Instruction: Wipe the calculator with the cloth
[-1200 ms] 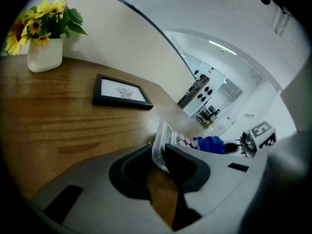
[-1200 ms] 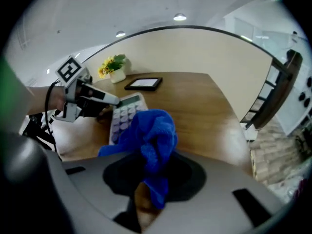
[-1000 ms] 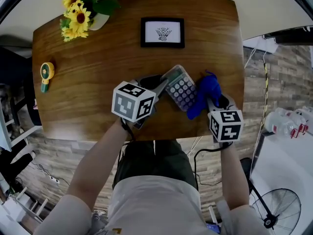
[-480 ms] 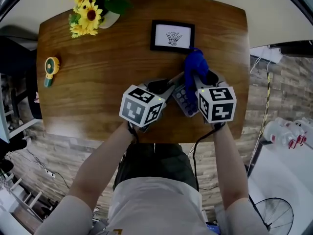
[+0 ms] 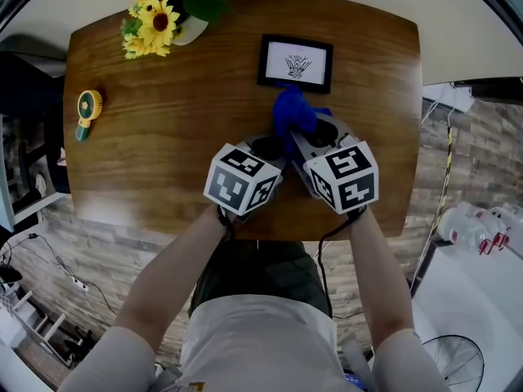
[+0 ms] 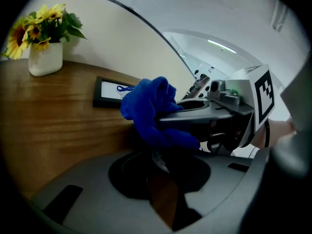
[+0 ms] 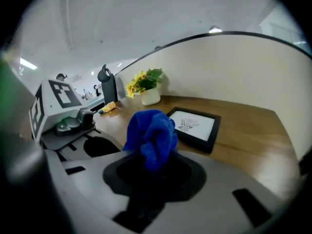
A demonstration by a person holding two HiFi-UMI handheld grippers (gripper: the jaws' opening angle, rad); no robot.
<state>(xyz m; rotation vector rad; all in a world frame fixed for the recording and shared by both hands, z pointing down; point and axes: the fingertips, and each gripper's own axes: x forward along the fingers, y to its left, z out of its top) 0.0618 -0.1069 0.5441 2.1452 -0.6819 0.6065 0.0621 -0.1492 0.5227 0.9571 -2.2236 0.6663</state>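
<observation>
The blue cloth (image 5: 292, 113) (image 7: 151, 135) is bunched in my right gripper (image 5: 292, 135) (image 7: 148, 165), which is shut on it. The cloth hangs just in front of the picture frame. My left gripper (image 5: 278, 155) (image 6: 159, 165) sits close beside it to the left. Its jaws are part closed on a pale edge of the calculator (image 6: 159, 160). In the head view both grippers cover the calculator. From the left gripper view the cloth (image 6: 148, 108) lies right over the left jaws, under the right gripper's grey body.
A black picture frame (image 5: 296, 62) lies on the wooden table (image 5: 163, 137) just beyond the cloth. A vase of sunflowers (image 5: 162, 16) stands at the far left corner. A small yellow and green fan (image 5: 87, 109) lies at the left edge. The table's near edge is under my hands.
The right gripper has carried the cloth from the calculator's right side across it, up and to the left, toward the picture frame. The left gripper has stayed put.
</observation>
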